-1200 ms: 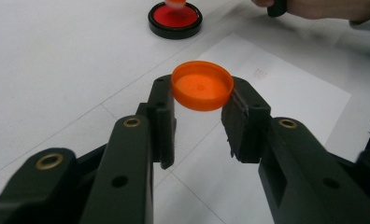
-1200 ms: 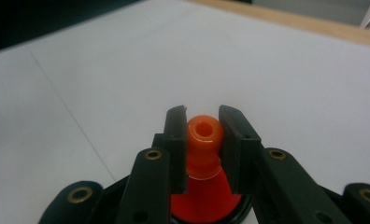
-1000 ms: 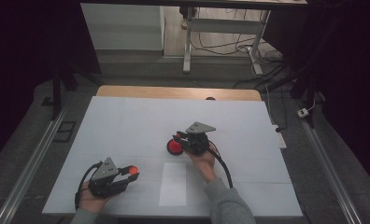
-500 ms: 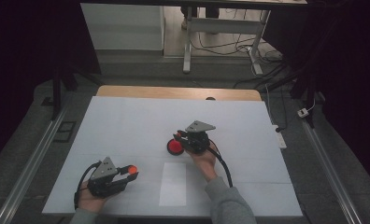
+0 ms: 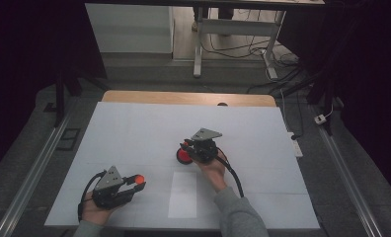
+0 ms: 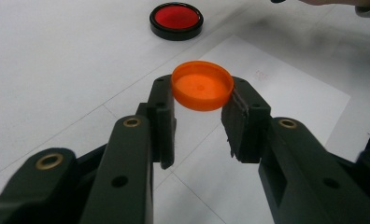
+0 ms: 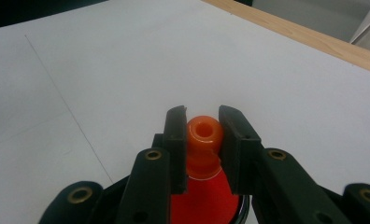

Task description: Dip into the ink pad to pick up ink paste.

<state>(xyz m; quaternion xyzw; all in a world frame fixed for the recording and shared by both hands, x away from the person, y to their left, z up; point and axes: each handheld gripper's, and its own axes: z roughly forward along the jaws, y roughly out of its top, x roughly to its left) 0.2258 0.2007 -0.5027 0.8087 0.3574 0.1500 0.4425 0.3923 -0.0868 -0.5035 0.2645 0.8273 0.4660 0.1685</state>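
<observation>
The left gripper (image 6: pixel 199 119) is clamped on an orange cap (image 6: pixel 202 85), holding it by the rim near the front edge of the white table (image 5: pixel 134 133). The right gripper (image 7: pixel 202 140) is closed around the neck of an orange bottle (image 7: pixel 202 135), near the table's middle. A red lid (image 6: pixel 176 20) lies just beside that bottle.

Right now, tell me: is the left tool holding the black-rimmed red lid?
No, the left tool grips an orange cap; the red lid lies apart on the table.
</observation>
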